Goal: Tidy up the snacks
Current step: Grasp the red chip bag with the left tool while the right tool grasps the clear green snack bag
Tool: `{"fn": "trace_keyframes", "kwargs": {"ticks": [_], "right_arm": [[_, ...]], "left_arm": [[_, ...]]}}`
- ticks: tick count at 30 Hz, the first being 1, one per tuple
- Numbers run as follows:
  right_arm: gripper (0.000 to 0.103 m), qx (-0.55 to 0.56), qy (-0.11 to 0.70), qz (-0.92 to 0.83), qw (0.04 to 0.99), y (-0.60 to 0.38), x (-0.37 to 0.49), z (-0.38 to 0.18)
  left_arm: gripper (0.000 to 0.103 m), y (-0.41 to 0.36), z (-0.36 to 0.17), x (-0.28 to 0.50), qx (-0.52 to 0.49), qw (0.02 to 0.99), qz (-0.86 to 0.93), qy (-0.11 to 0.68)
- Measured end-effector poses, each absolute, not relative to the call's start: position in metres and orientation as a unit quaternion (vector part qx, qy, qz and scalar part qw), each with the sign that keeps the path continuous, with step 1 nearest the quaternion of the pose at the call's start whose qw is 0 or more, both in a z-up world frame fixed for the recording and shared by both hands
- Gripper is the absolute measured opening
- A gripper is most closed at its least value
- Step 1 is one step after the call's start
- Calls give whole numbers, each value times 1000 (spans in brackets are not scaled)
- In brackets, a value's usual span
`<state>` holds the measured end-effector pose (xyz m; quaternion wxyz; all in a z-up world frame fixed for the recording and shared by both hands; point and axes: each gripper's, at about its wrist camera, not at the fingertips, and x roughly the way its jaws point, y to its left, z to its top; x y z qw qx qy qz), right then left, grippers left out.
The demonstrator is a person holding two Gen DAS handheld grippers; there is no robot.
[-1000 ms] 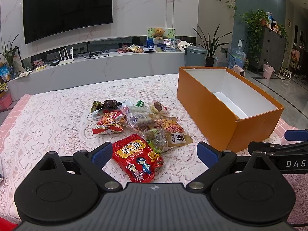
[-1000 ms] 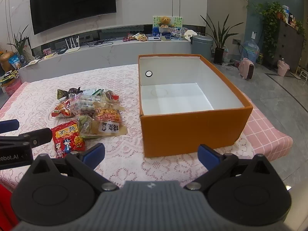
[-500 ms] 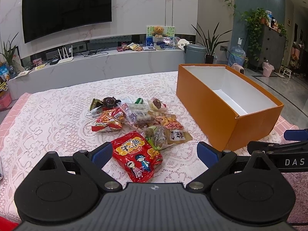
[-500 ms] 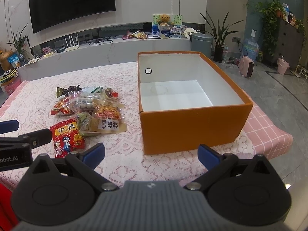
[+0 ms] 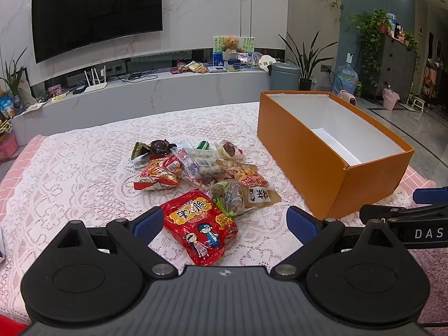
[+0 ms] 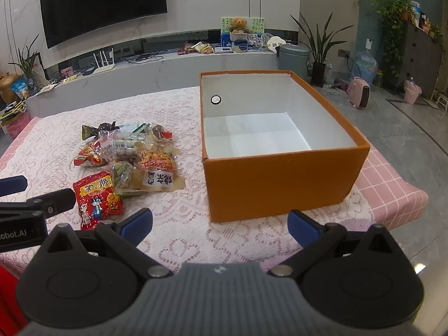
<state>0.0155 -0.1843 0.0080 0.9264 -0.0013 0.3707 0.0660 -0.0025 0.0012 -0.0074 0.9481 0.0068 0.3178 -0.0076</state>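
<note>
A pile of several snack packets [image 5: 201, 168] [image 6: 131, 154] lies on the lace-covered table. Nearest to me is a red packet with cartoon figures [image 5: 200, 225] [image 6: 96, 198]. An orange box with a white, empty inside [image 5: 296, 145] [image 6: 275, 182] stands to the right of the pile. My left gripper [image 5: 225, 221] is open, its blue pads either side of the red packet and above the cloth. My right gripper [image 6: 219, 224] is open in front of the box's near wall, holding nothing. Each gripper shows at the edge of the other's view.
The table [image 5: 70, 173] has a pink checked cloth under white lace and ends just right of the box [image 6: 397, 196]. Behind it runs a low marble TV shelf [image 5: 156, 89] with a router, a teddy bear and clutter. Potted plants and a grey bin [image 6: 294, 58] stand at the back right.
Both views have shifted slightly: the snack pile and the box sit a little higher in the frames than a second ago. Both grippers stay open and hold nothing.
</note>
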Motion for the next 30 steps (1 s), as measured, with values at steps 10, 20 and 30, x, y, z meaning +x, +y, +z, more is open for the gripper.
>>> {"fn": "trace_keyframes", "kwargs": {"ticks": [10,20,30], "right_arm": [[100,-2,374,70,925,-182,18,6],[99,17,340,121,932,-174,15,3],[66,-39,345,182,920,-126,31,-18]], "left_arm": [[103,4,-9,-2,2,947,-11,320],[88,35,-11,1,-4,949,11,316],[81,61,-41,19,-73,922,20,379]]}}
